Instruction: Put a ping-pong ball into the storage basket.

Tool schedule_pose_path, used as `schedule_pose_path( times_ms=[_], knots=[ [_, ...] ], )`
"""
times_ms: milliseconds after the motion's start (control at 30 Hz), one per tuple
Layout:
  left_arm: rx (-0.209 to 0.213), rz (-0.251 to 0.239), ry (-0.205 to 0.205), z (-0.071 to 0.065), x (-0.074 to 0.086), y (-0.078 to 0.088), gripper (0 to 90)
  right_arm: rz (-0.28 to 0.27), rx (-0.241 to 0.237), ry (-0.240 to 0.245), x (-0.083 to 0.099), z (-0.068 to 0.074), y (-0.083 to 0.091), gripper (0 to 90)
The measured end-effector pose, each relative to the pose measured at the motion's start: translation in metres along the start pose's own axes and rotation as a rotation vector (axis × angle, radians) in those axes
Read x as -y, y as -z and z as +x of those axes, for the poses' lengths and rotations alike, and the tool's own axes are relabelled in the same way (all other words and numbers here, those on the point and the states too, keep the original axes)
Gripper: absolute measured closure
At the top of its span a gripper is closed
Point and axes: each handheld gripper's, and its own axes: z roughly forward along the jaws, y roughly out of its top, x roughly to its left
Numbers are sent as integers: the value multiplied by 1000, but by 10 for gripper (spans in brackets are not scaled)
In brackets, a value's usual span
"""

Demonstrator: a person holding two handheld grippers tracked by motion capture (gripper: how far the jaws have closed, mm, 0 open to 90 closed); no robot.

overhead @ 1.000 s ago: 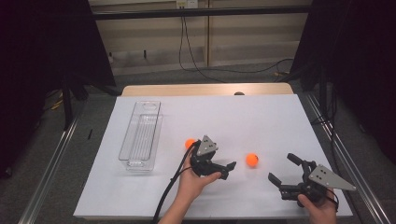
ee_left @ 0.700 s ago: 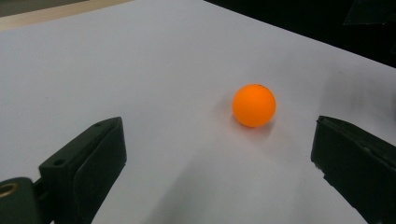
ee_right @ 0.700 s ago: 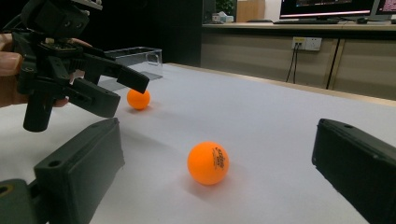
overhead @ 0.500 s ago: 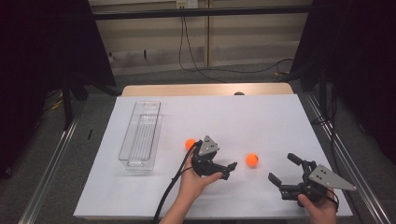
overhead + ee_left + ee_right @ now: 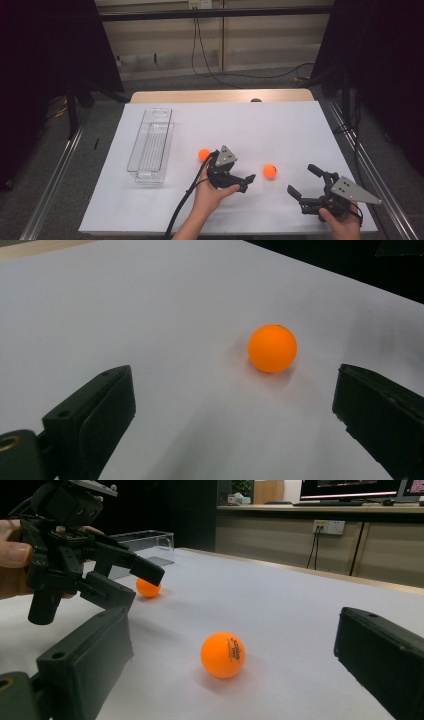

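Two orange balls lie on the white table. One ball (image 5: 270, 171) rests between the two grippers. The other ball (image 5: 203, 154) sits behind the left gripper, towards the tray. My left gripper (image 5: 248, 182) is open and points right at the nearer ball (image 5: 272, 348), which lies just ahead of its jaws and clear of them. Held low at the front right, my right gripper (image 5: 301, 179) is open and aims left. The same ball (image 5: 223, 654) lies ahead of its jaws, with the far ball (image 5: 148, 587) and the left gripper (image 5: 80, 555) beyond.
A clear plastic tray (image 5: 150, 145) stands lengthwise on the table's left part, with nothing in it. A wooden strip (image 5: 220, 96) runs along the table's far edge. Metal rails flank both sides of the white table (image 5: 260, 125).
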Motion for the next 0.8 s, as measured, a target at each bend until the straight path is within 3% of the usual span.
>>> schedule_pose_path(
  times_ms=[800],
  knots=[
    [-3,27,-4,-1,-4,-13,42,2,-2,0,0,0,0,16]
  ],
)
